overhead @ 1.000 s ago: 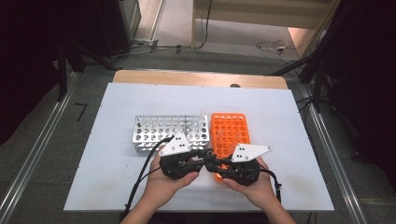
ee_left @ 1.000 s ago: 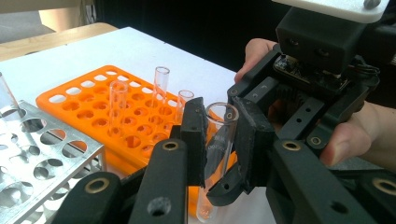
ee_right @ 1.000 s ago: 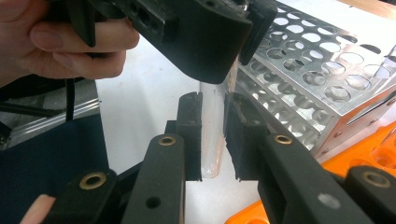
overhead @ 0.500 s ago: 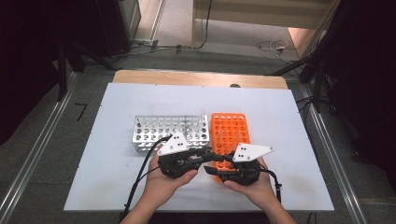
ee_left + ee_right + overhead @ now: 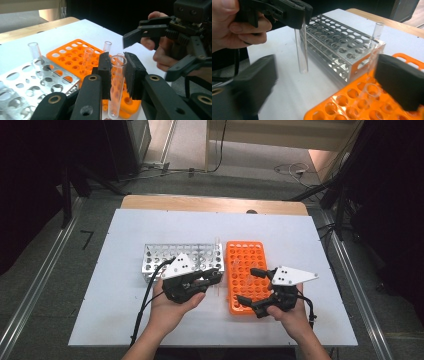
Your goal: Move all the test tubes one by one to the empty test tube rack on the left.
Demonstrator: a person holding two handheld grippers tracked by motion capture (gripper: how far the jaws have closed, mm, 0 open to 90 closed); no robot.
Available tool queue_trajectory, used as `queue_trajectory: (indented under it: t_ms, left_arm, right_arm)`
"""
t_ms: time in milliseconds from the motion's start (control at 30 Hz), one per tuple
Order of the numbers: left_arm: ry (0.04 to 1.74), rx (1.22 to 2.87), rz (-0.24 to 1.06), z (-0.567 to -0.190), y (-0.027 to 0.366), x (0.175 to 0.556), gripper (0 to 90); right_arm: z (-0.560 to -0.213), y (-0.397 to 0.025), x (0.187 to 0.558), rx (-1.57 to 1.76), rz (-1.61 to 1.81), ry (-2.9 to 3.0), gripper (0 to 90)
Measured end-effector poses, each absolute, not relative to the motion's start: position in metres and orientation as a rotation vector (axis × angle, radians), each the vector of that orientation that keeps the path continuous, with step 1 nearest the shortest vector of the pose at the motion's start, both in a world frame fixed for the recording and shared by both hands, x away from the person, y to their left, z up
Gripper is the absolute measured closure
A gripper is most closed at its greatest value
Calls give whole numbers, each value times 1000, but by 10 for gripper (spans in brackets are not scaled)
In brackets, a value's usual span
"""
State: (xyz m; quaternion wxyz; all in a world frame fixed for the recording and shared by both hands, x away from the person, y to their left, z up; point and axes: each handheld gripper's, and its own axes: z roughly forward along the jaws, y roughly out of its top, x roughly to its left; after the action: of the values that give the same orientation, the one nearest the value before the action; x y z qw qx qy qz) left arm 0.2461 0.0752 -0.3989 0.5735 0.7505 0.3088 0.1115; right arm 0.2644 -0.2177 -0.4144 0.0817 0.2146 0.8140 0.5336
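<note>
The left gripper [image 5: 117, 75] has its two black fingers [image 5: 105, 72] closed on a clear glass tube [image 5: 116, 85], which stands upright between the pads with its open mouth just above them and its rounded bottom hanging free below, off the white desk [image 5: 125, 315]. In the right gripper view the same tube [image 5: 302, 47] hangs from the left gripper's fingers over bare desk, just beside the near end of the metal rack [image 5: 337, 42]. The right gripper [image 5: 252, 287] has its fingers spread wide and grips nothing; they sit over the near half of the orange rack [image 5: 245, 270], apart from the held tube. The metal rack [image 5: 182, 260] lies just beyond the left gripper's fingers, touching or nearly touching the orange rack at its side. One clear tube [image 5: 375, 42] stands upright in a corner hole of the metal rack, at the end nearest the orange rack. In the orange rack, several more clear tubes [image 5: 86, 60] stand in holes just past the left gripper's fingers; their exact number is hard to tell. Most holes in both racks are empty.
</note>
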Motion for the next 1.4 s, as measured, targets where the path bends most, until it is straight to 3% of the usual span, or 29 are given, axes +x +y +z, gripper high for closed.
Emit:
queue_trajectory:
  t_ms: [600,1400]
  left_arm:
    - [791,1732,344,-387,94,285,755]
    - [867,1673,432,-383,93,344,756]
  right_arm:
    - [-418,-279,282,820,1566,2305,0]
    - [-423,-295,288,868,1556,2283,0]
